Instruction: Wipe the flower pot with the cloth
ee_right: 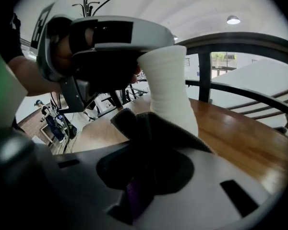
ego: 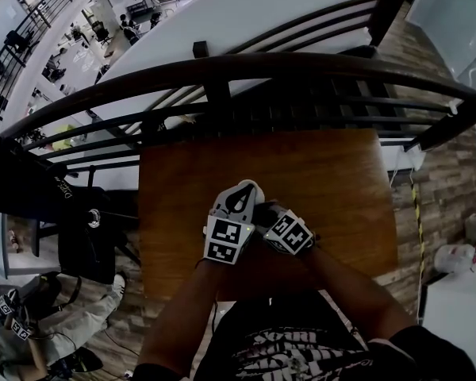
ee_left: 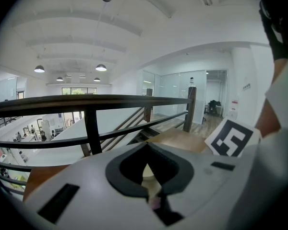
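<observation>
Right gripper view: the right gripper (ee_right: 144, 178) pinches a dark cloth (ee_right: 149, 128), its folds bunched over the jaws. Just ahead stands the white flower pot (ee_right: 169, 80), upright, w/ the cloth's front edge seemingly against its lower side. Up and to the left, the left gripper (ee_right: 120, 66) is clamped on the pot's top. Whether the base rests on the counter (ee_right: 240, 133) can't be told.

To wipe well: hold the left grip firm so the pot can't twist, lay the cloth flat on the wall, sweep round it top to bottom w/ light pressure.

Room: head view shows both grippers over the counter's near half, bare wood ahead and to each side. The near edge lies just behind them, and a dark railing (ego: 222, 68) runs beyond the far edge.
</observation>
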